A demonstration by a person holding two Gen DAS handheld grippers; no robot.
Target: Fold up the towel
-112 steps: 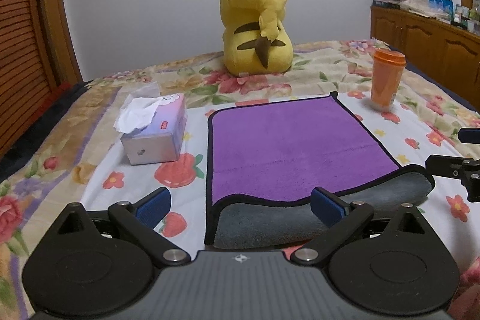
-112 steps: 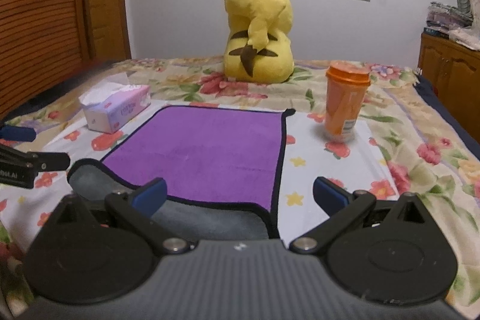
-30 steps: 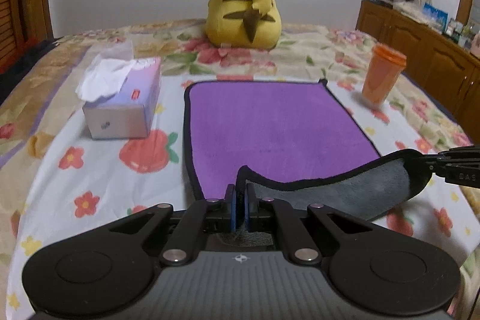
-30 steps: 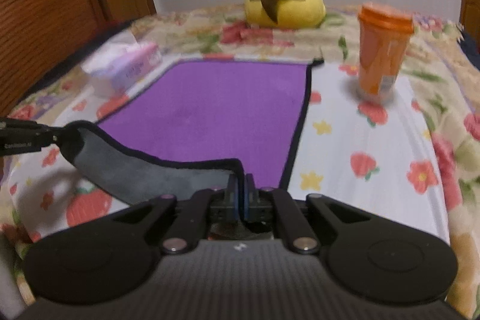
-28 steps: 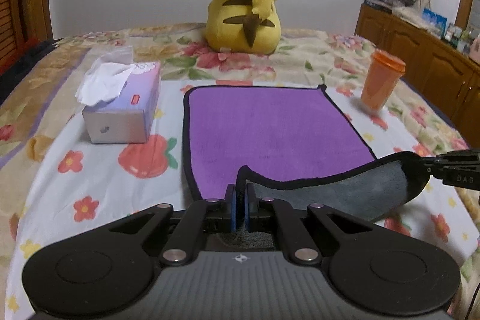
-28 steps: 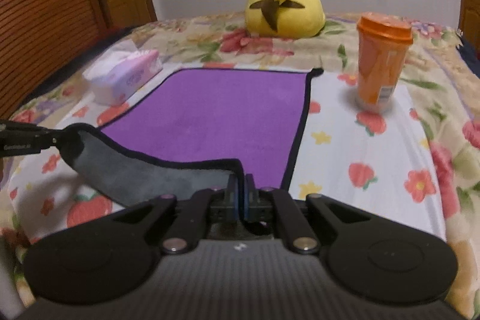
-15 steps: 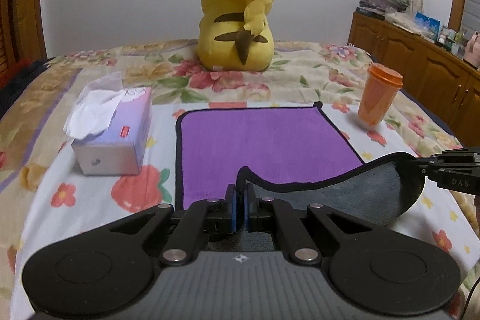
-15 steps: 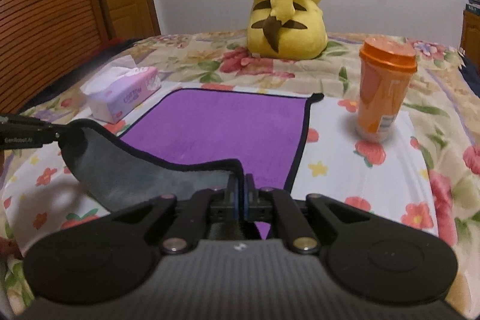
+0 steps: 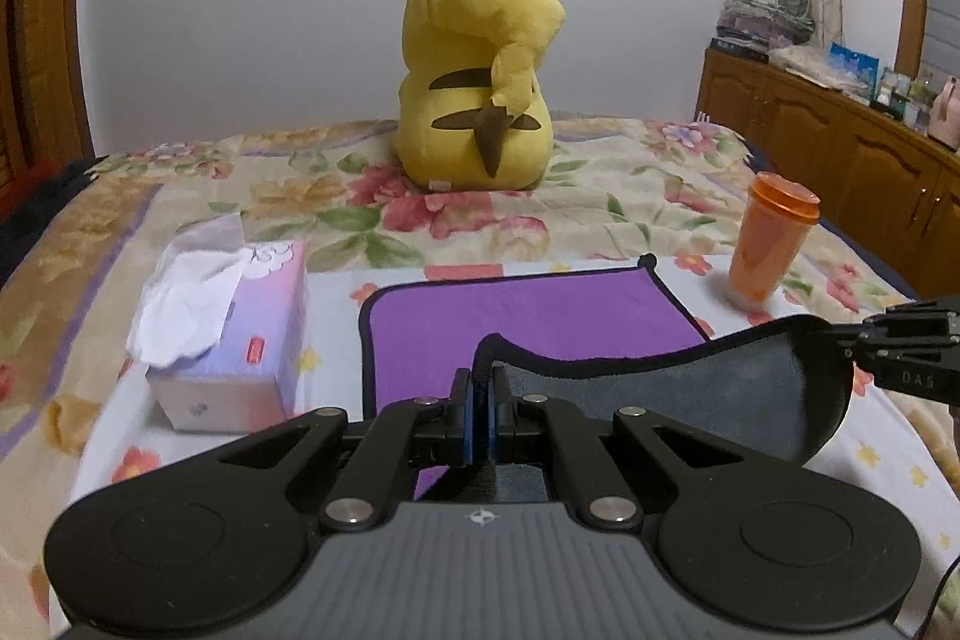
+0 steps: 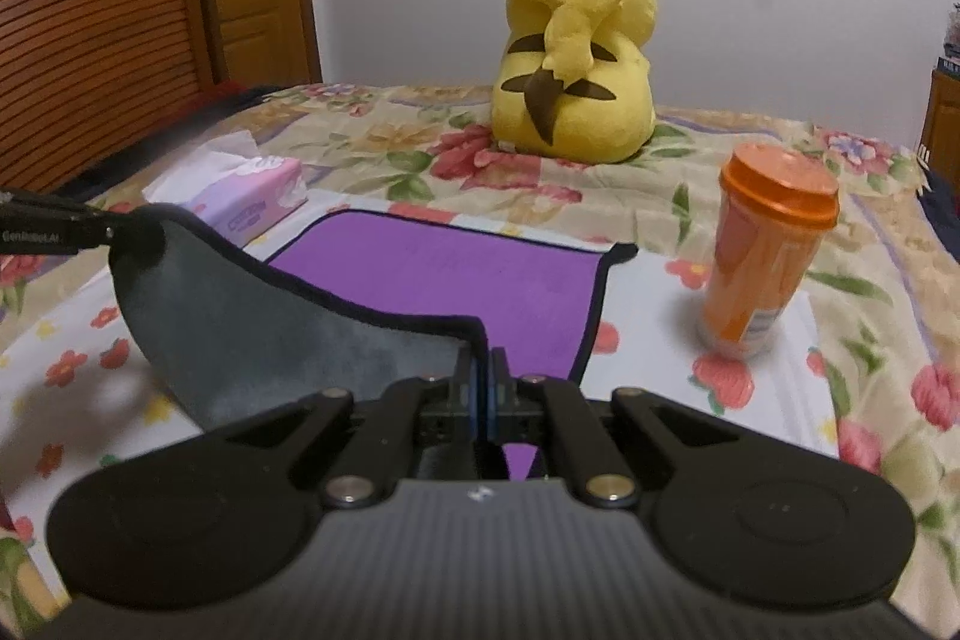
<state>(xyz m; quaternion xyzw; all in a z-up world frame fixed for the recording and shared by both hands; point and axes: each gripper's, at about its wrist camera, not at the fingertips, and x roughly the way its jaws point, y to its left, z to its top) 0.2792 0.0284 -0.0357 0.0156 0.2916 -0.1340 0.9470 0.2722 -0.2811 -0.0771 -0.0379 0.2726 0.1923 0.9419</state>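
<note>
Two corners pinched, one per hand, so this is mid first fold. The left gripper (image 9: 478, 421) has its jaws closed tight on the near left corner of the towel (image 9: 528, 322), and the right gripper (image 10: 483, 391) is clamped the same way on the near right corner. You can see each one from the other's camera too, poking in from the side with the black hem in its tip.

The towel is purple on top, grey underneath, with black edging. Its far half lies flat on the flowery bedspread (image 9: 600, 220), while the near edge is lifted off the bed and sags between the two grippers, grey side showing toward the cameras.

Stuff nearby: a tissue box (image 9: 231, 334) just off the towel's left edge, an orange cup (image 10: 762, 256) off to the right, and a big yellow plush toy (image 9: 477, 70) sitting further back, well clear of the far hem.

My read on what's next: carry both corners forward together, at the same height, and lay them down on the far corners so the hems line up. Keep the edge fairly taut or that sag in the middle will bunch up. The cup looks like the thing to watch on the right side, since it stands near the far right corner. Only let go once the edge is resting flat.
</note>
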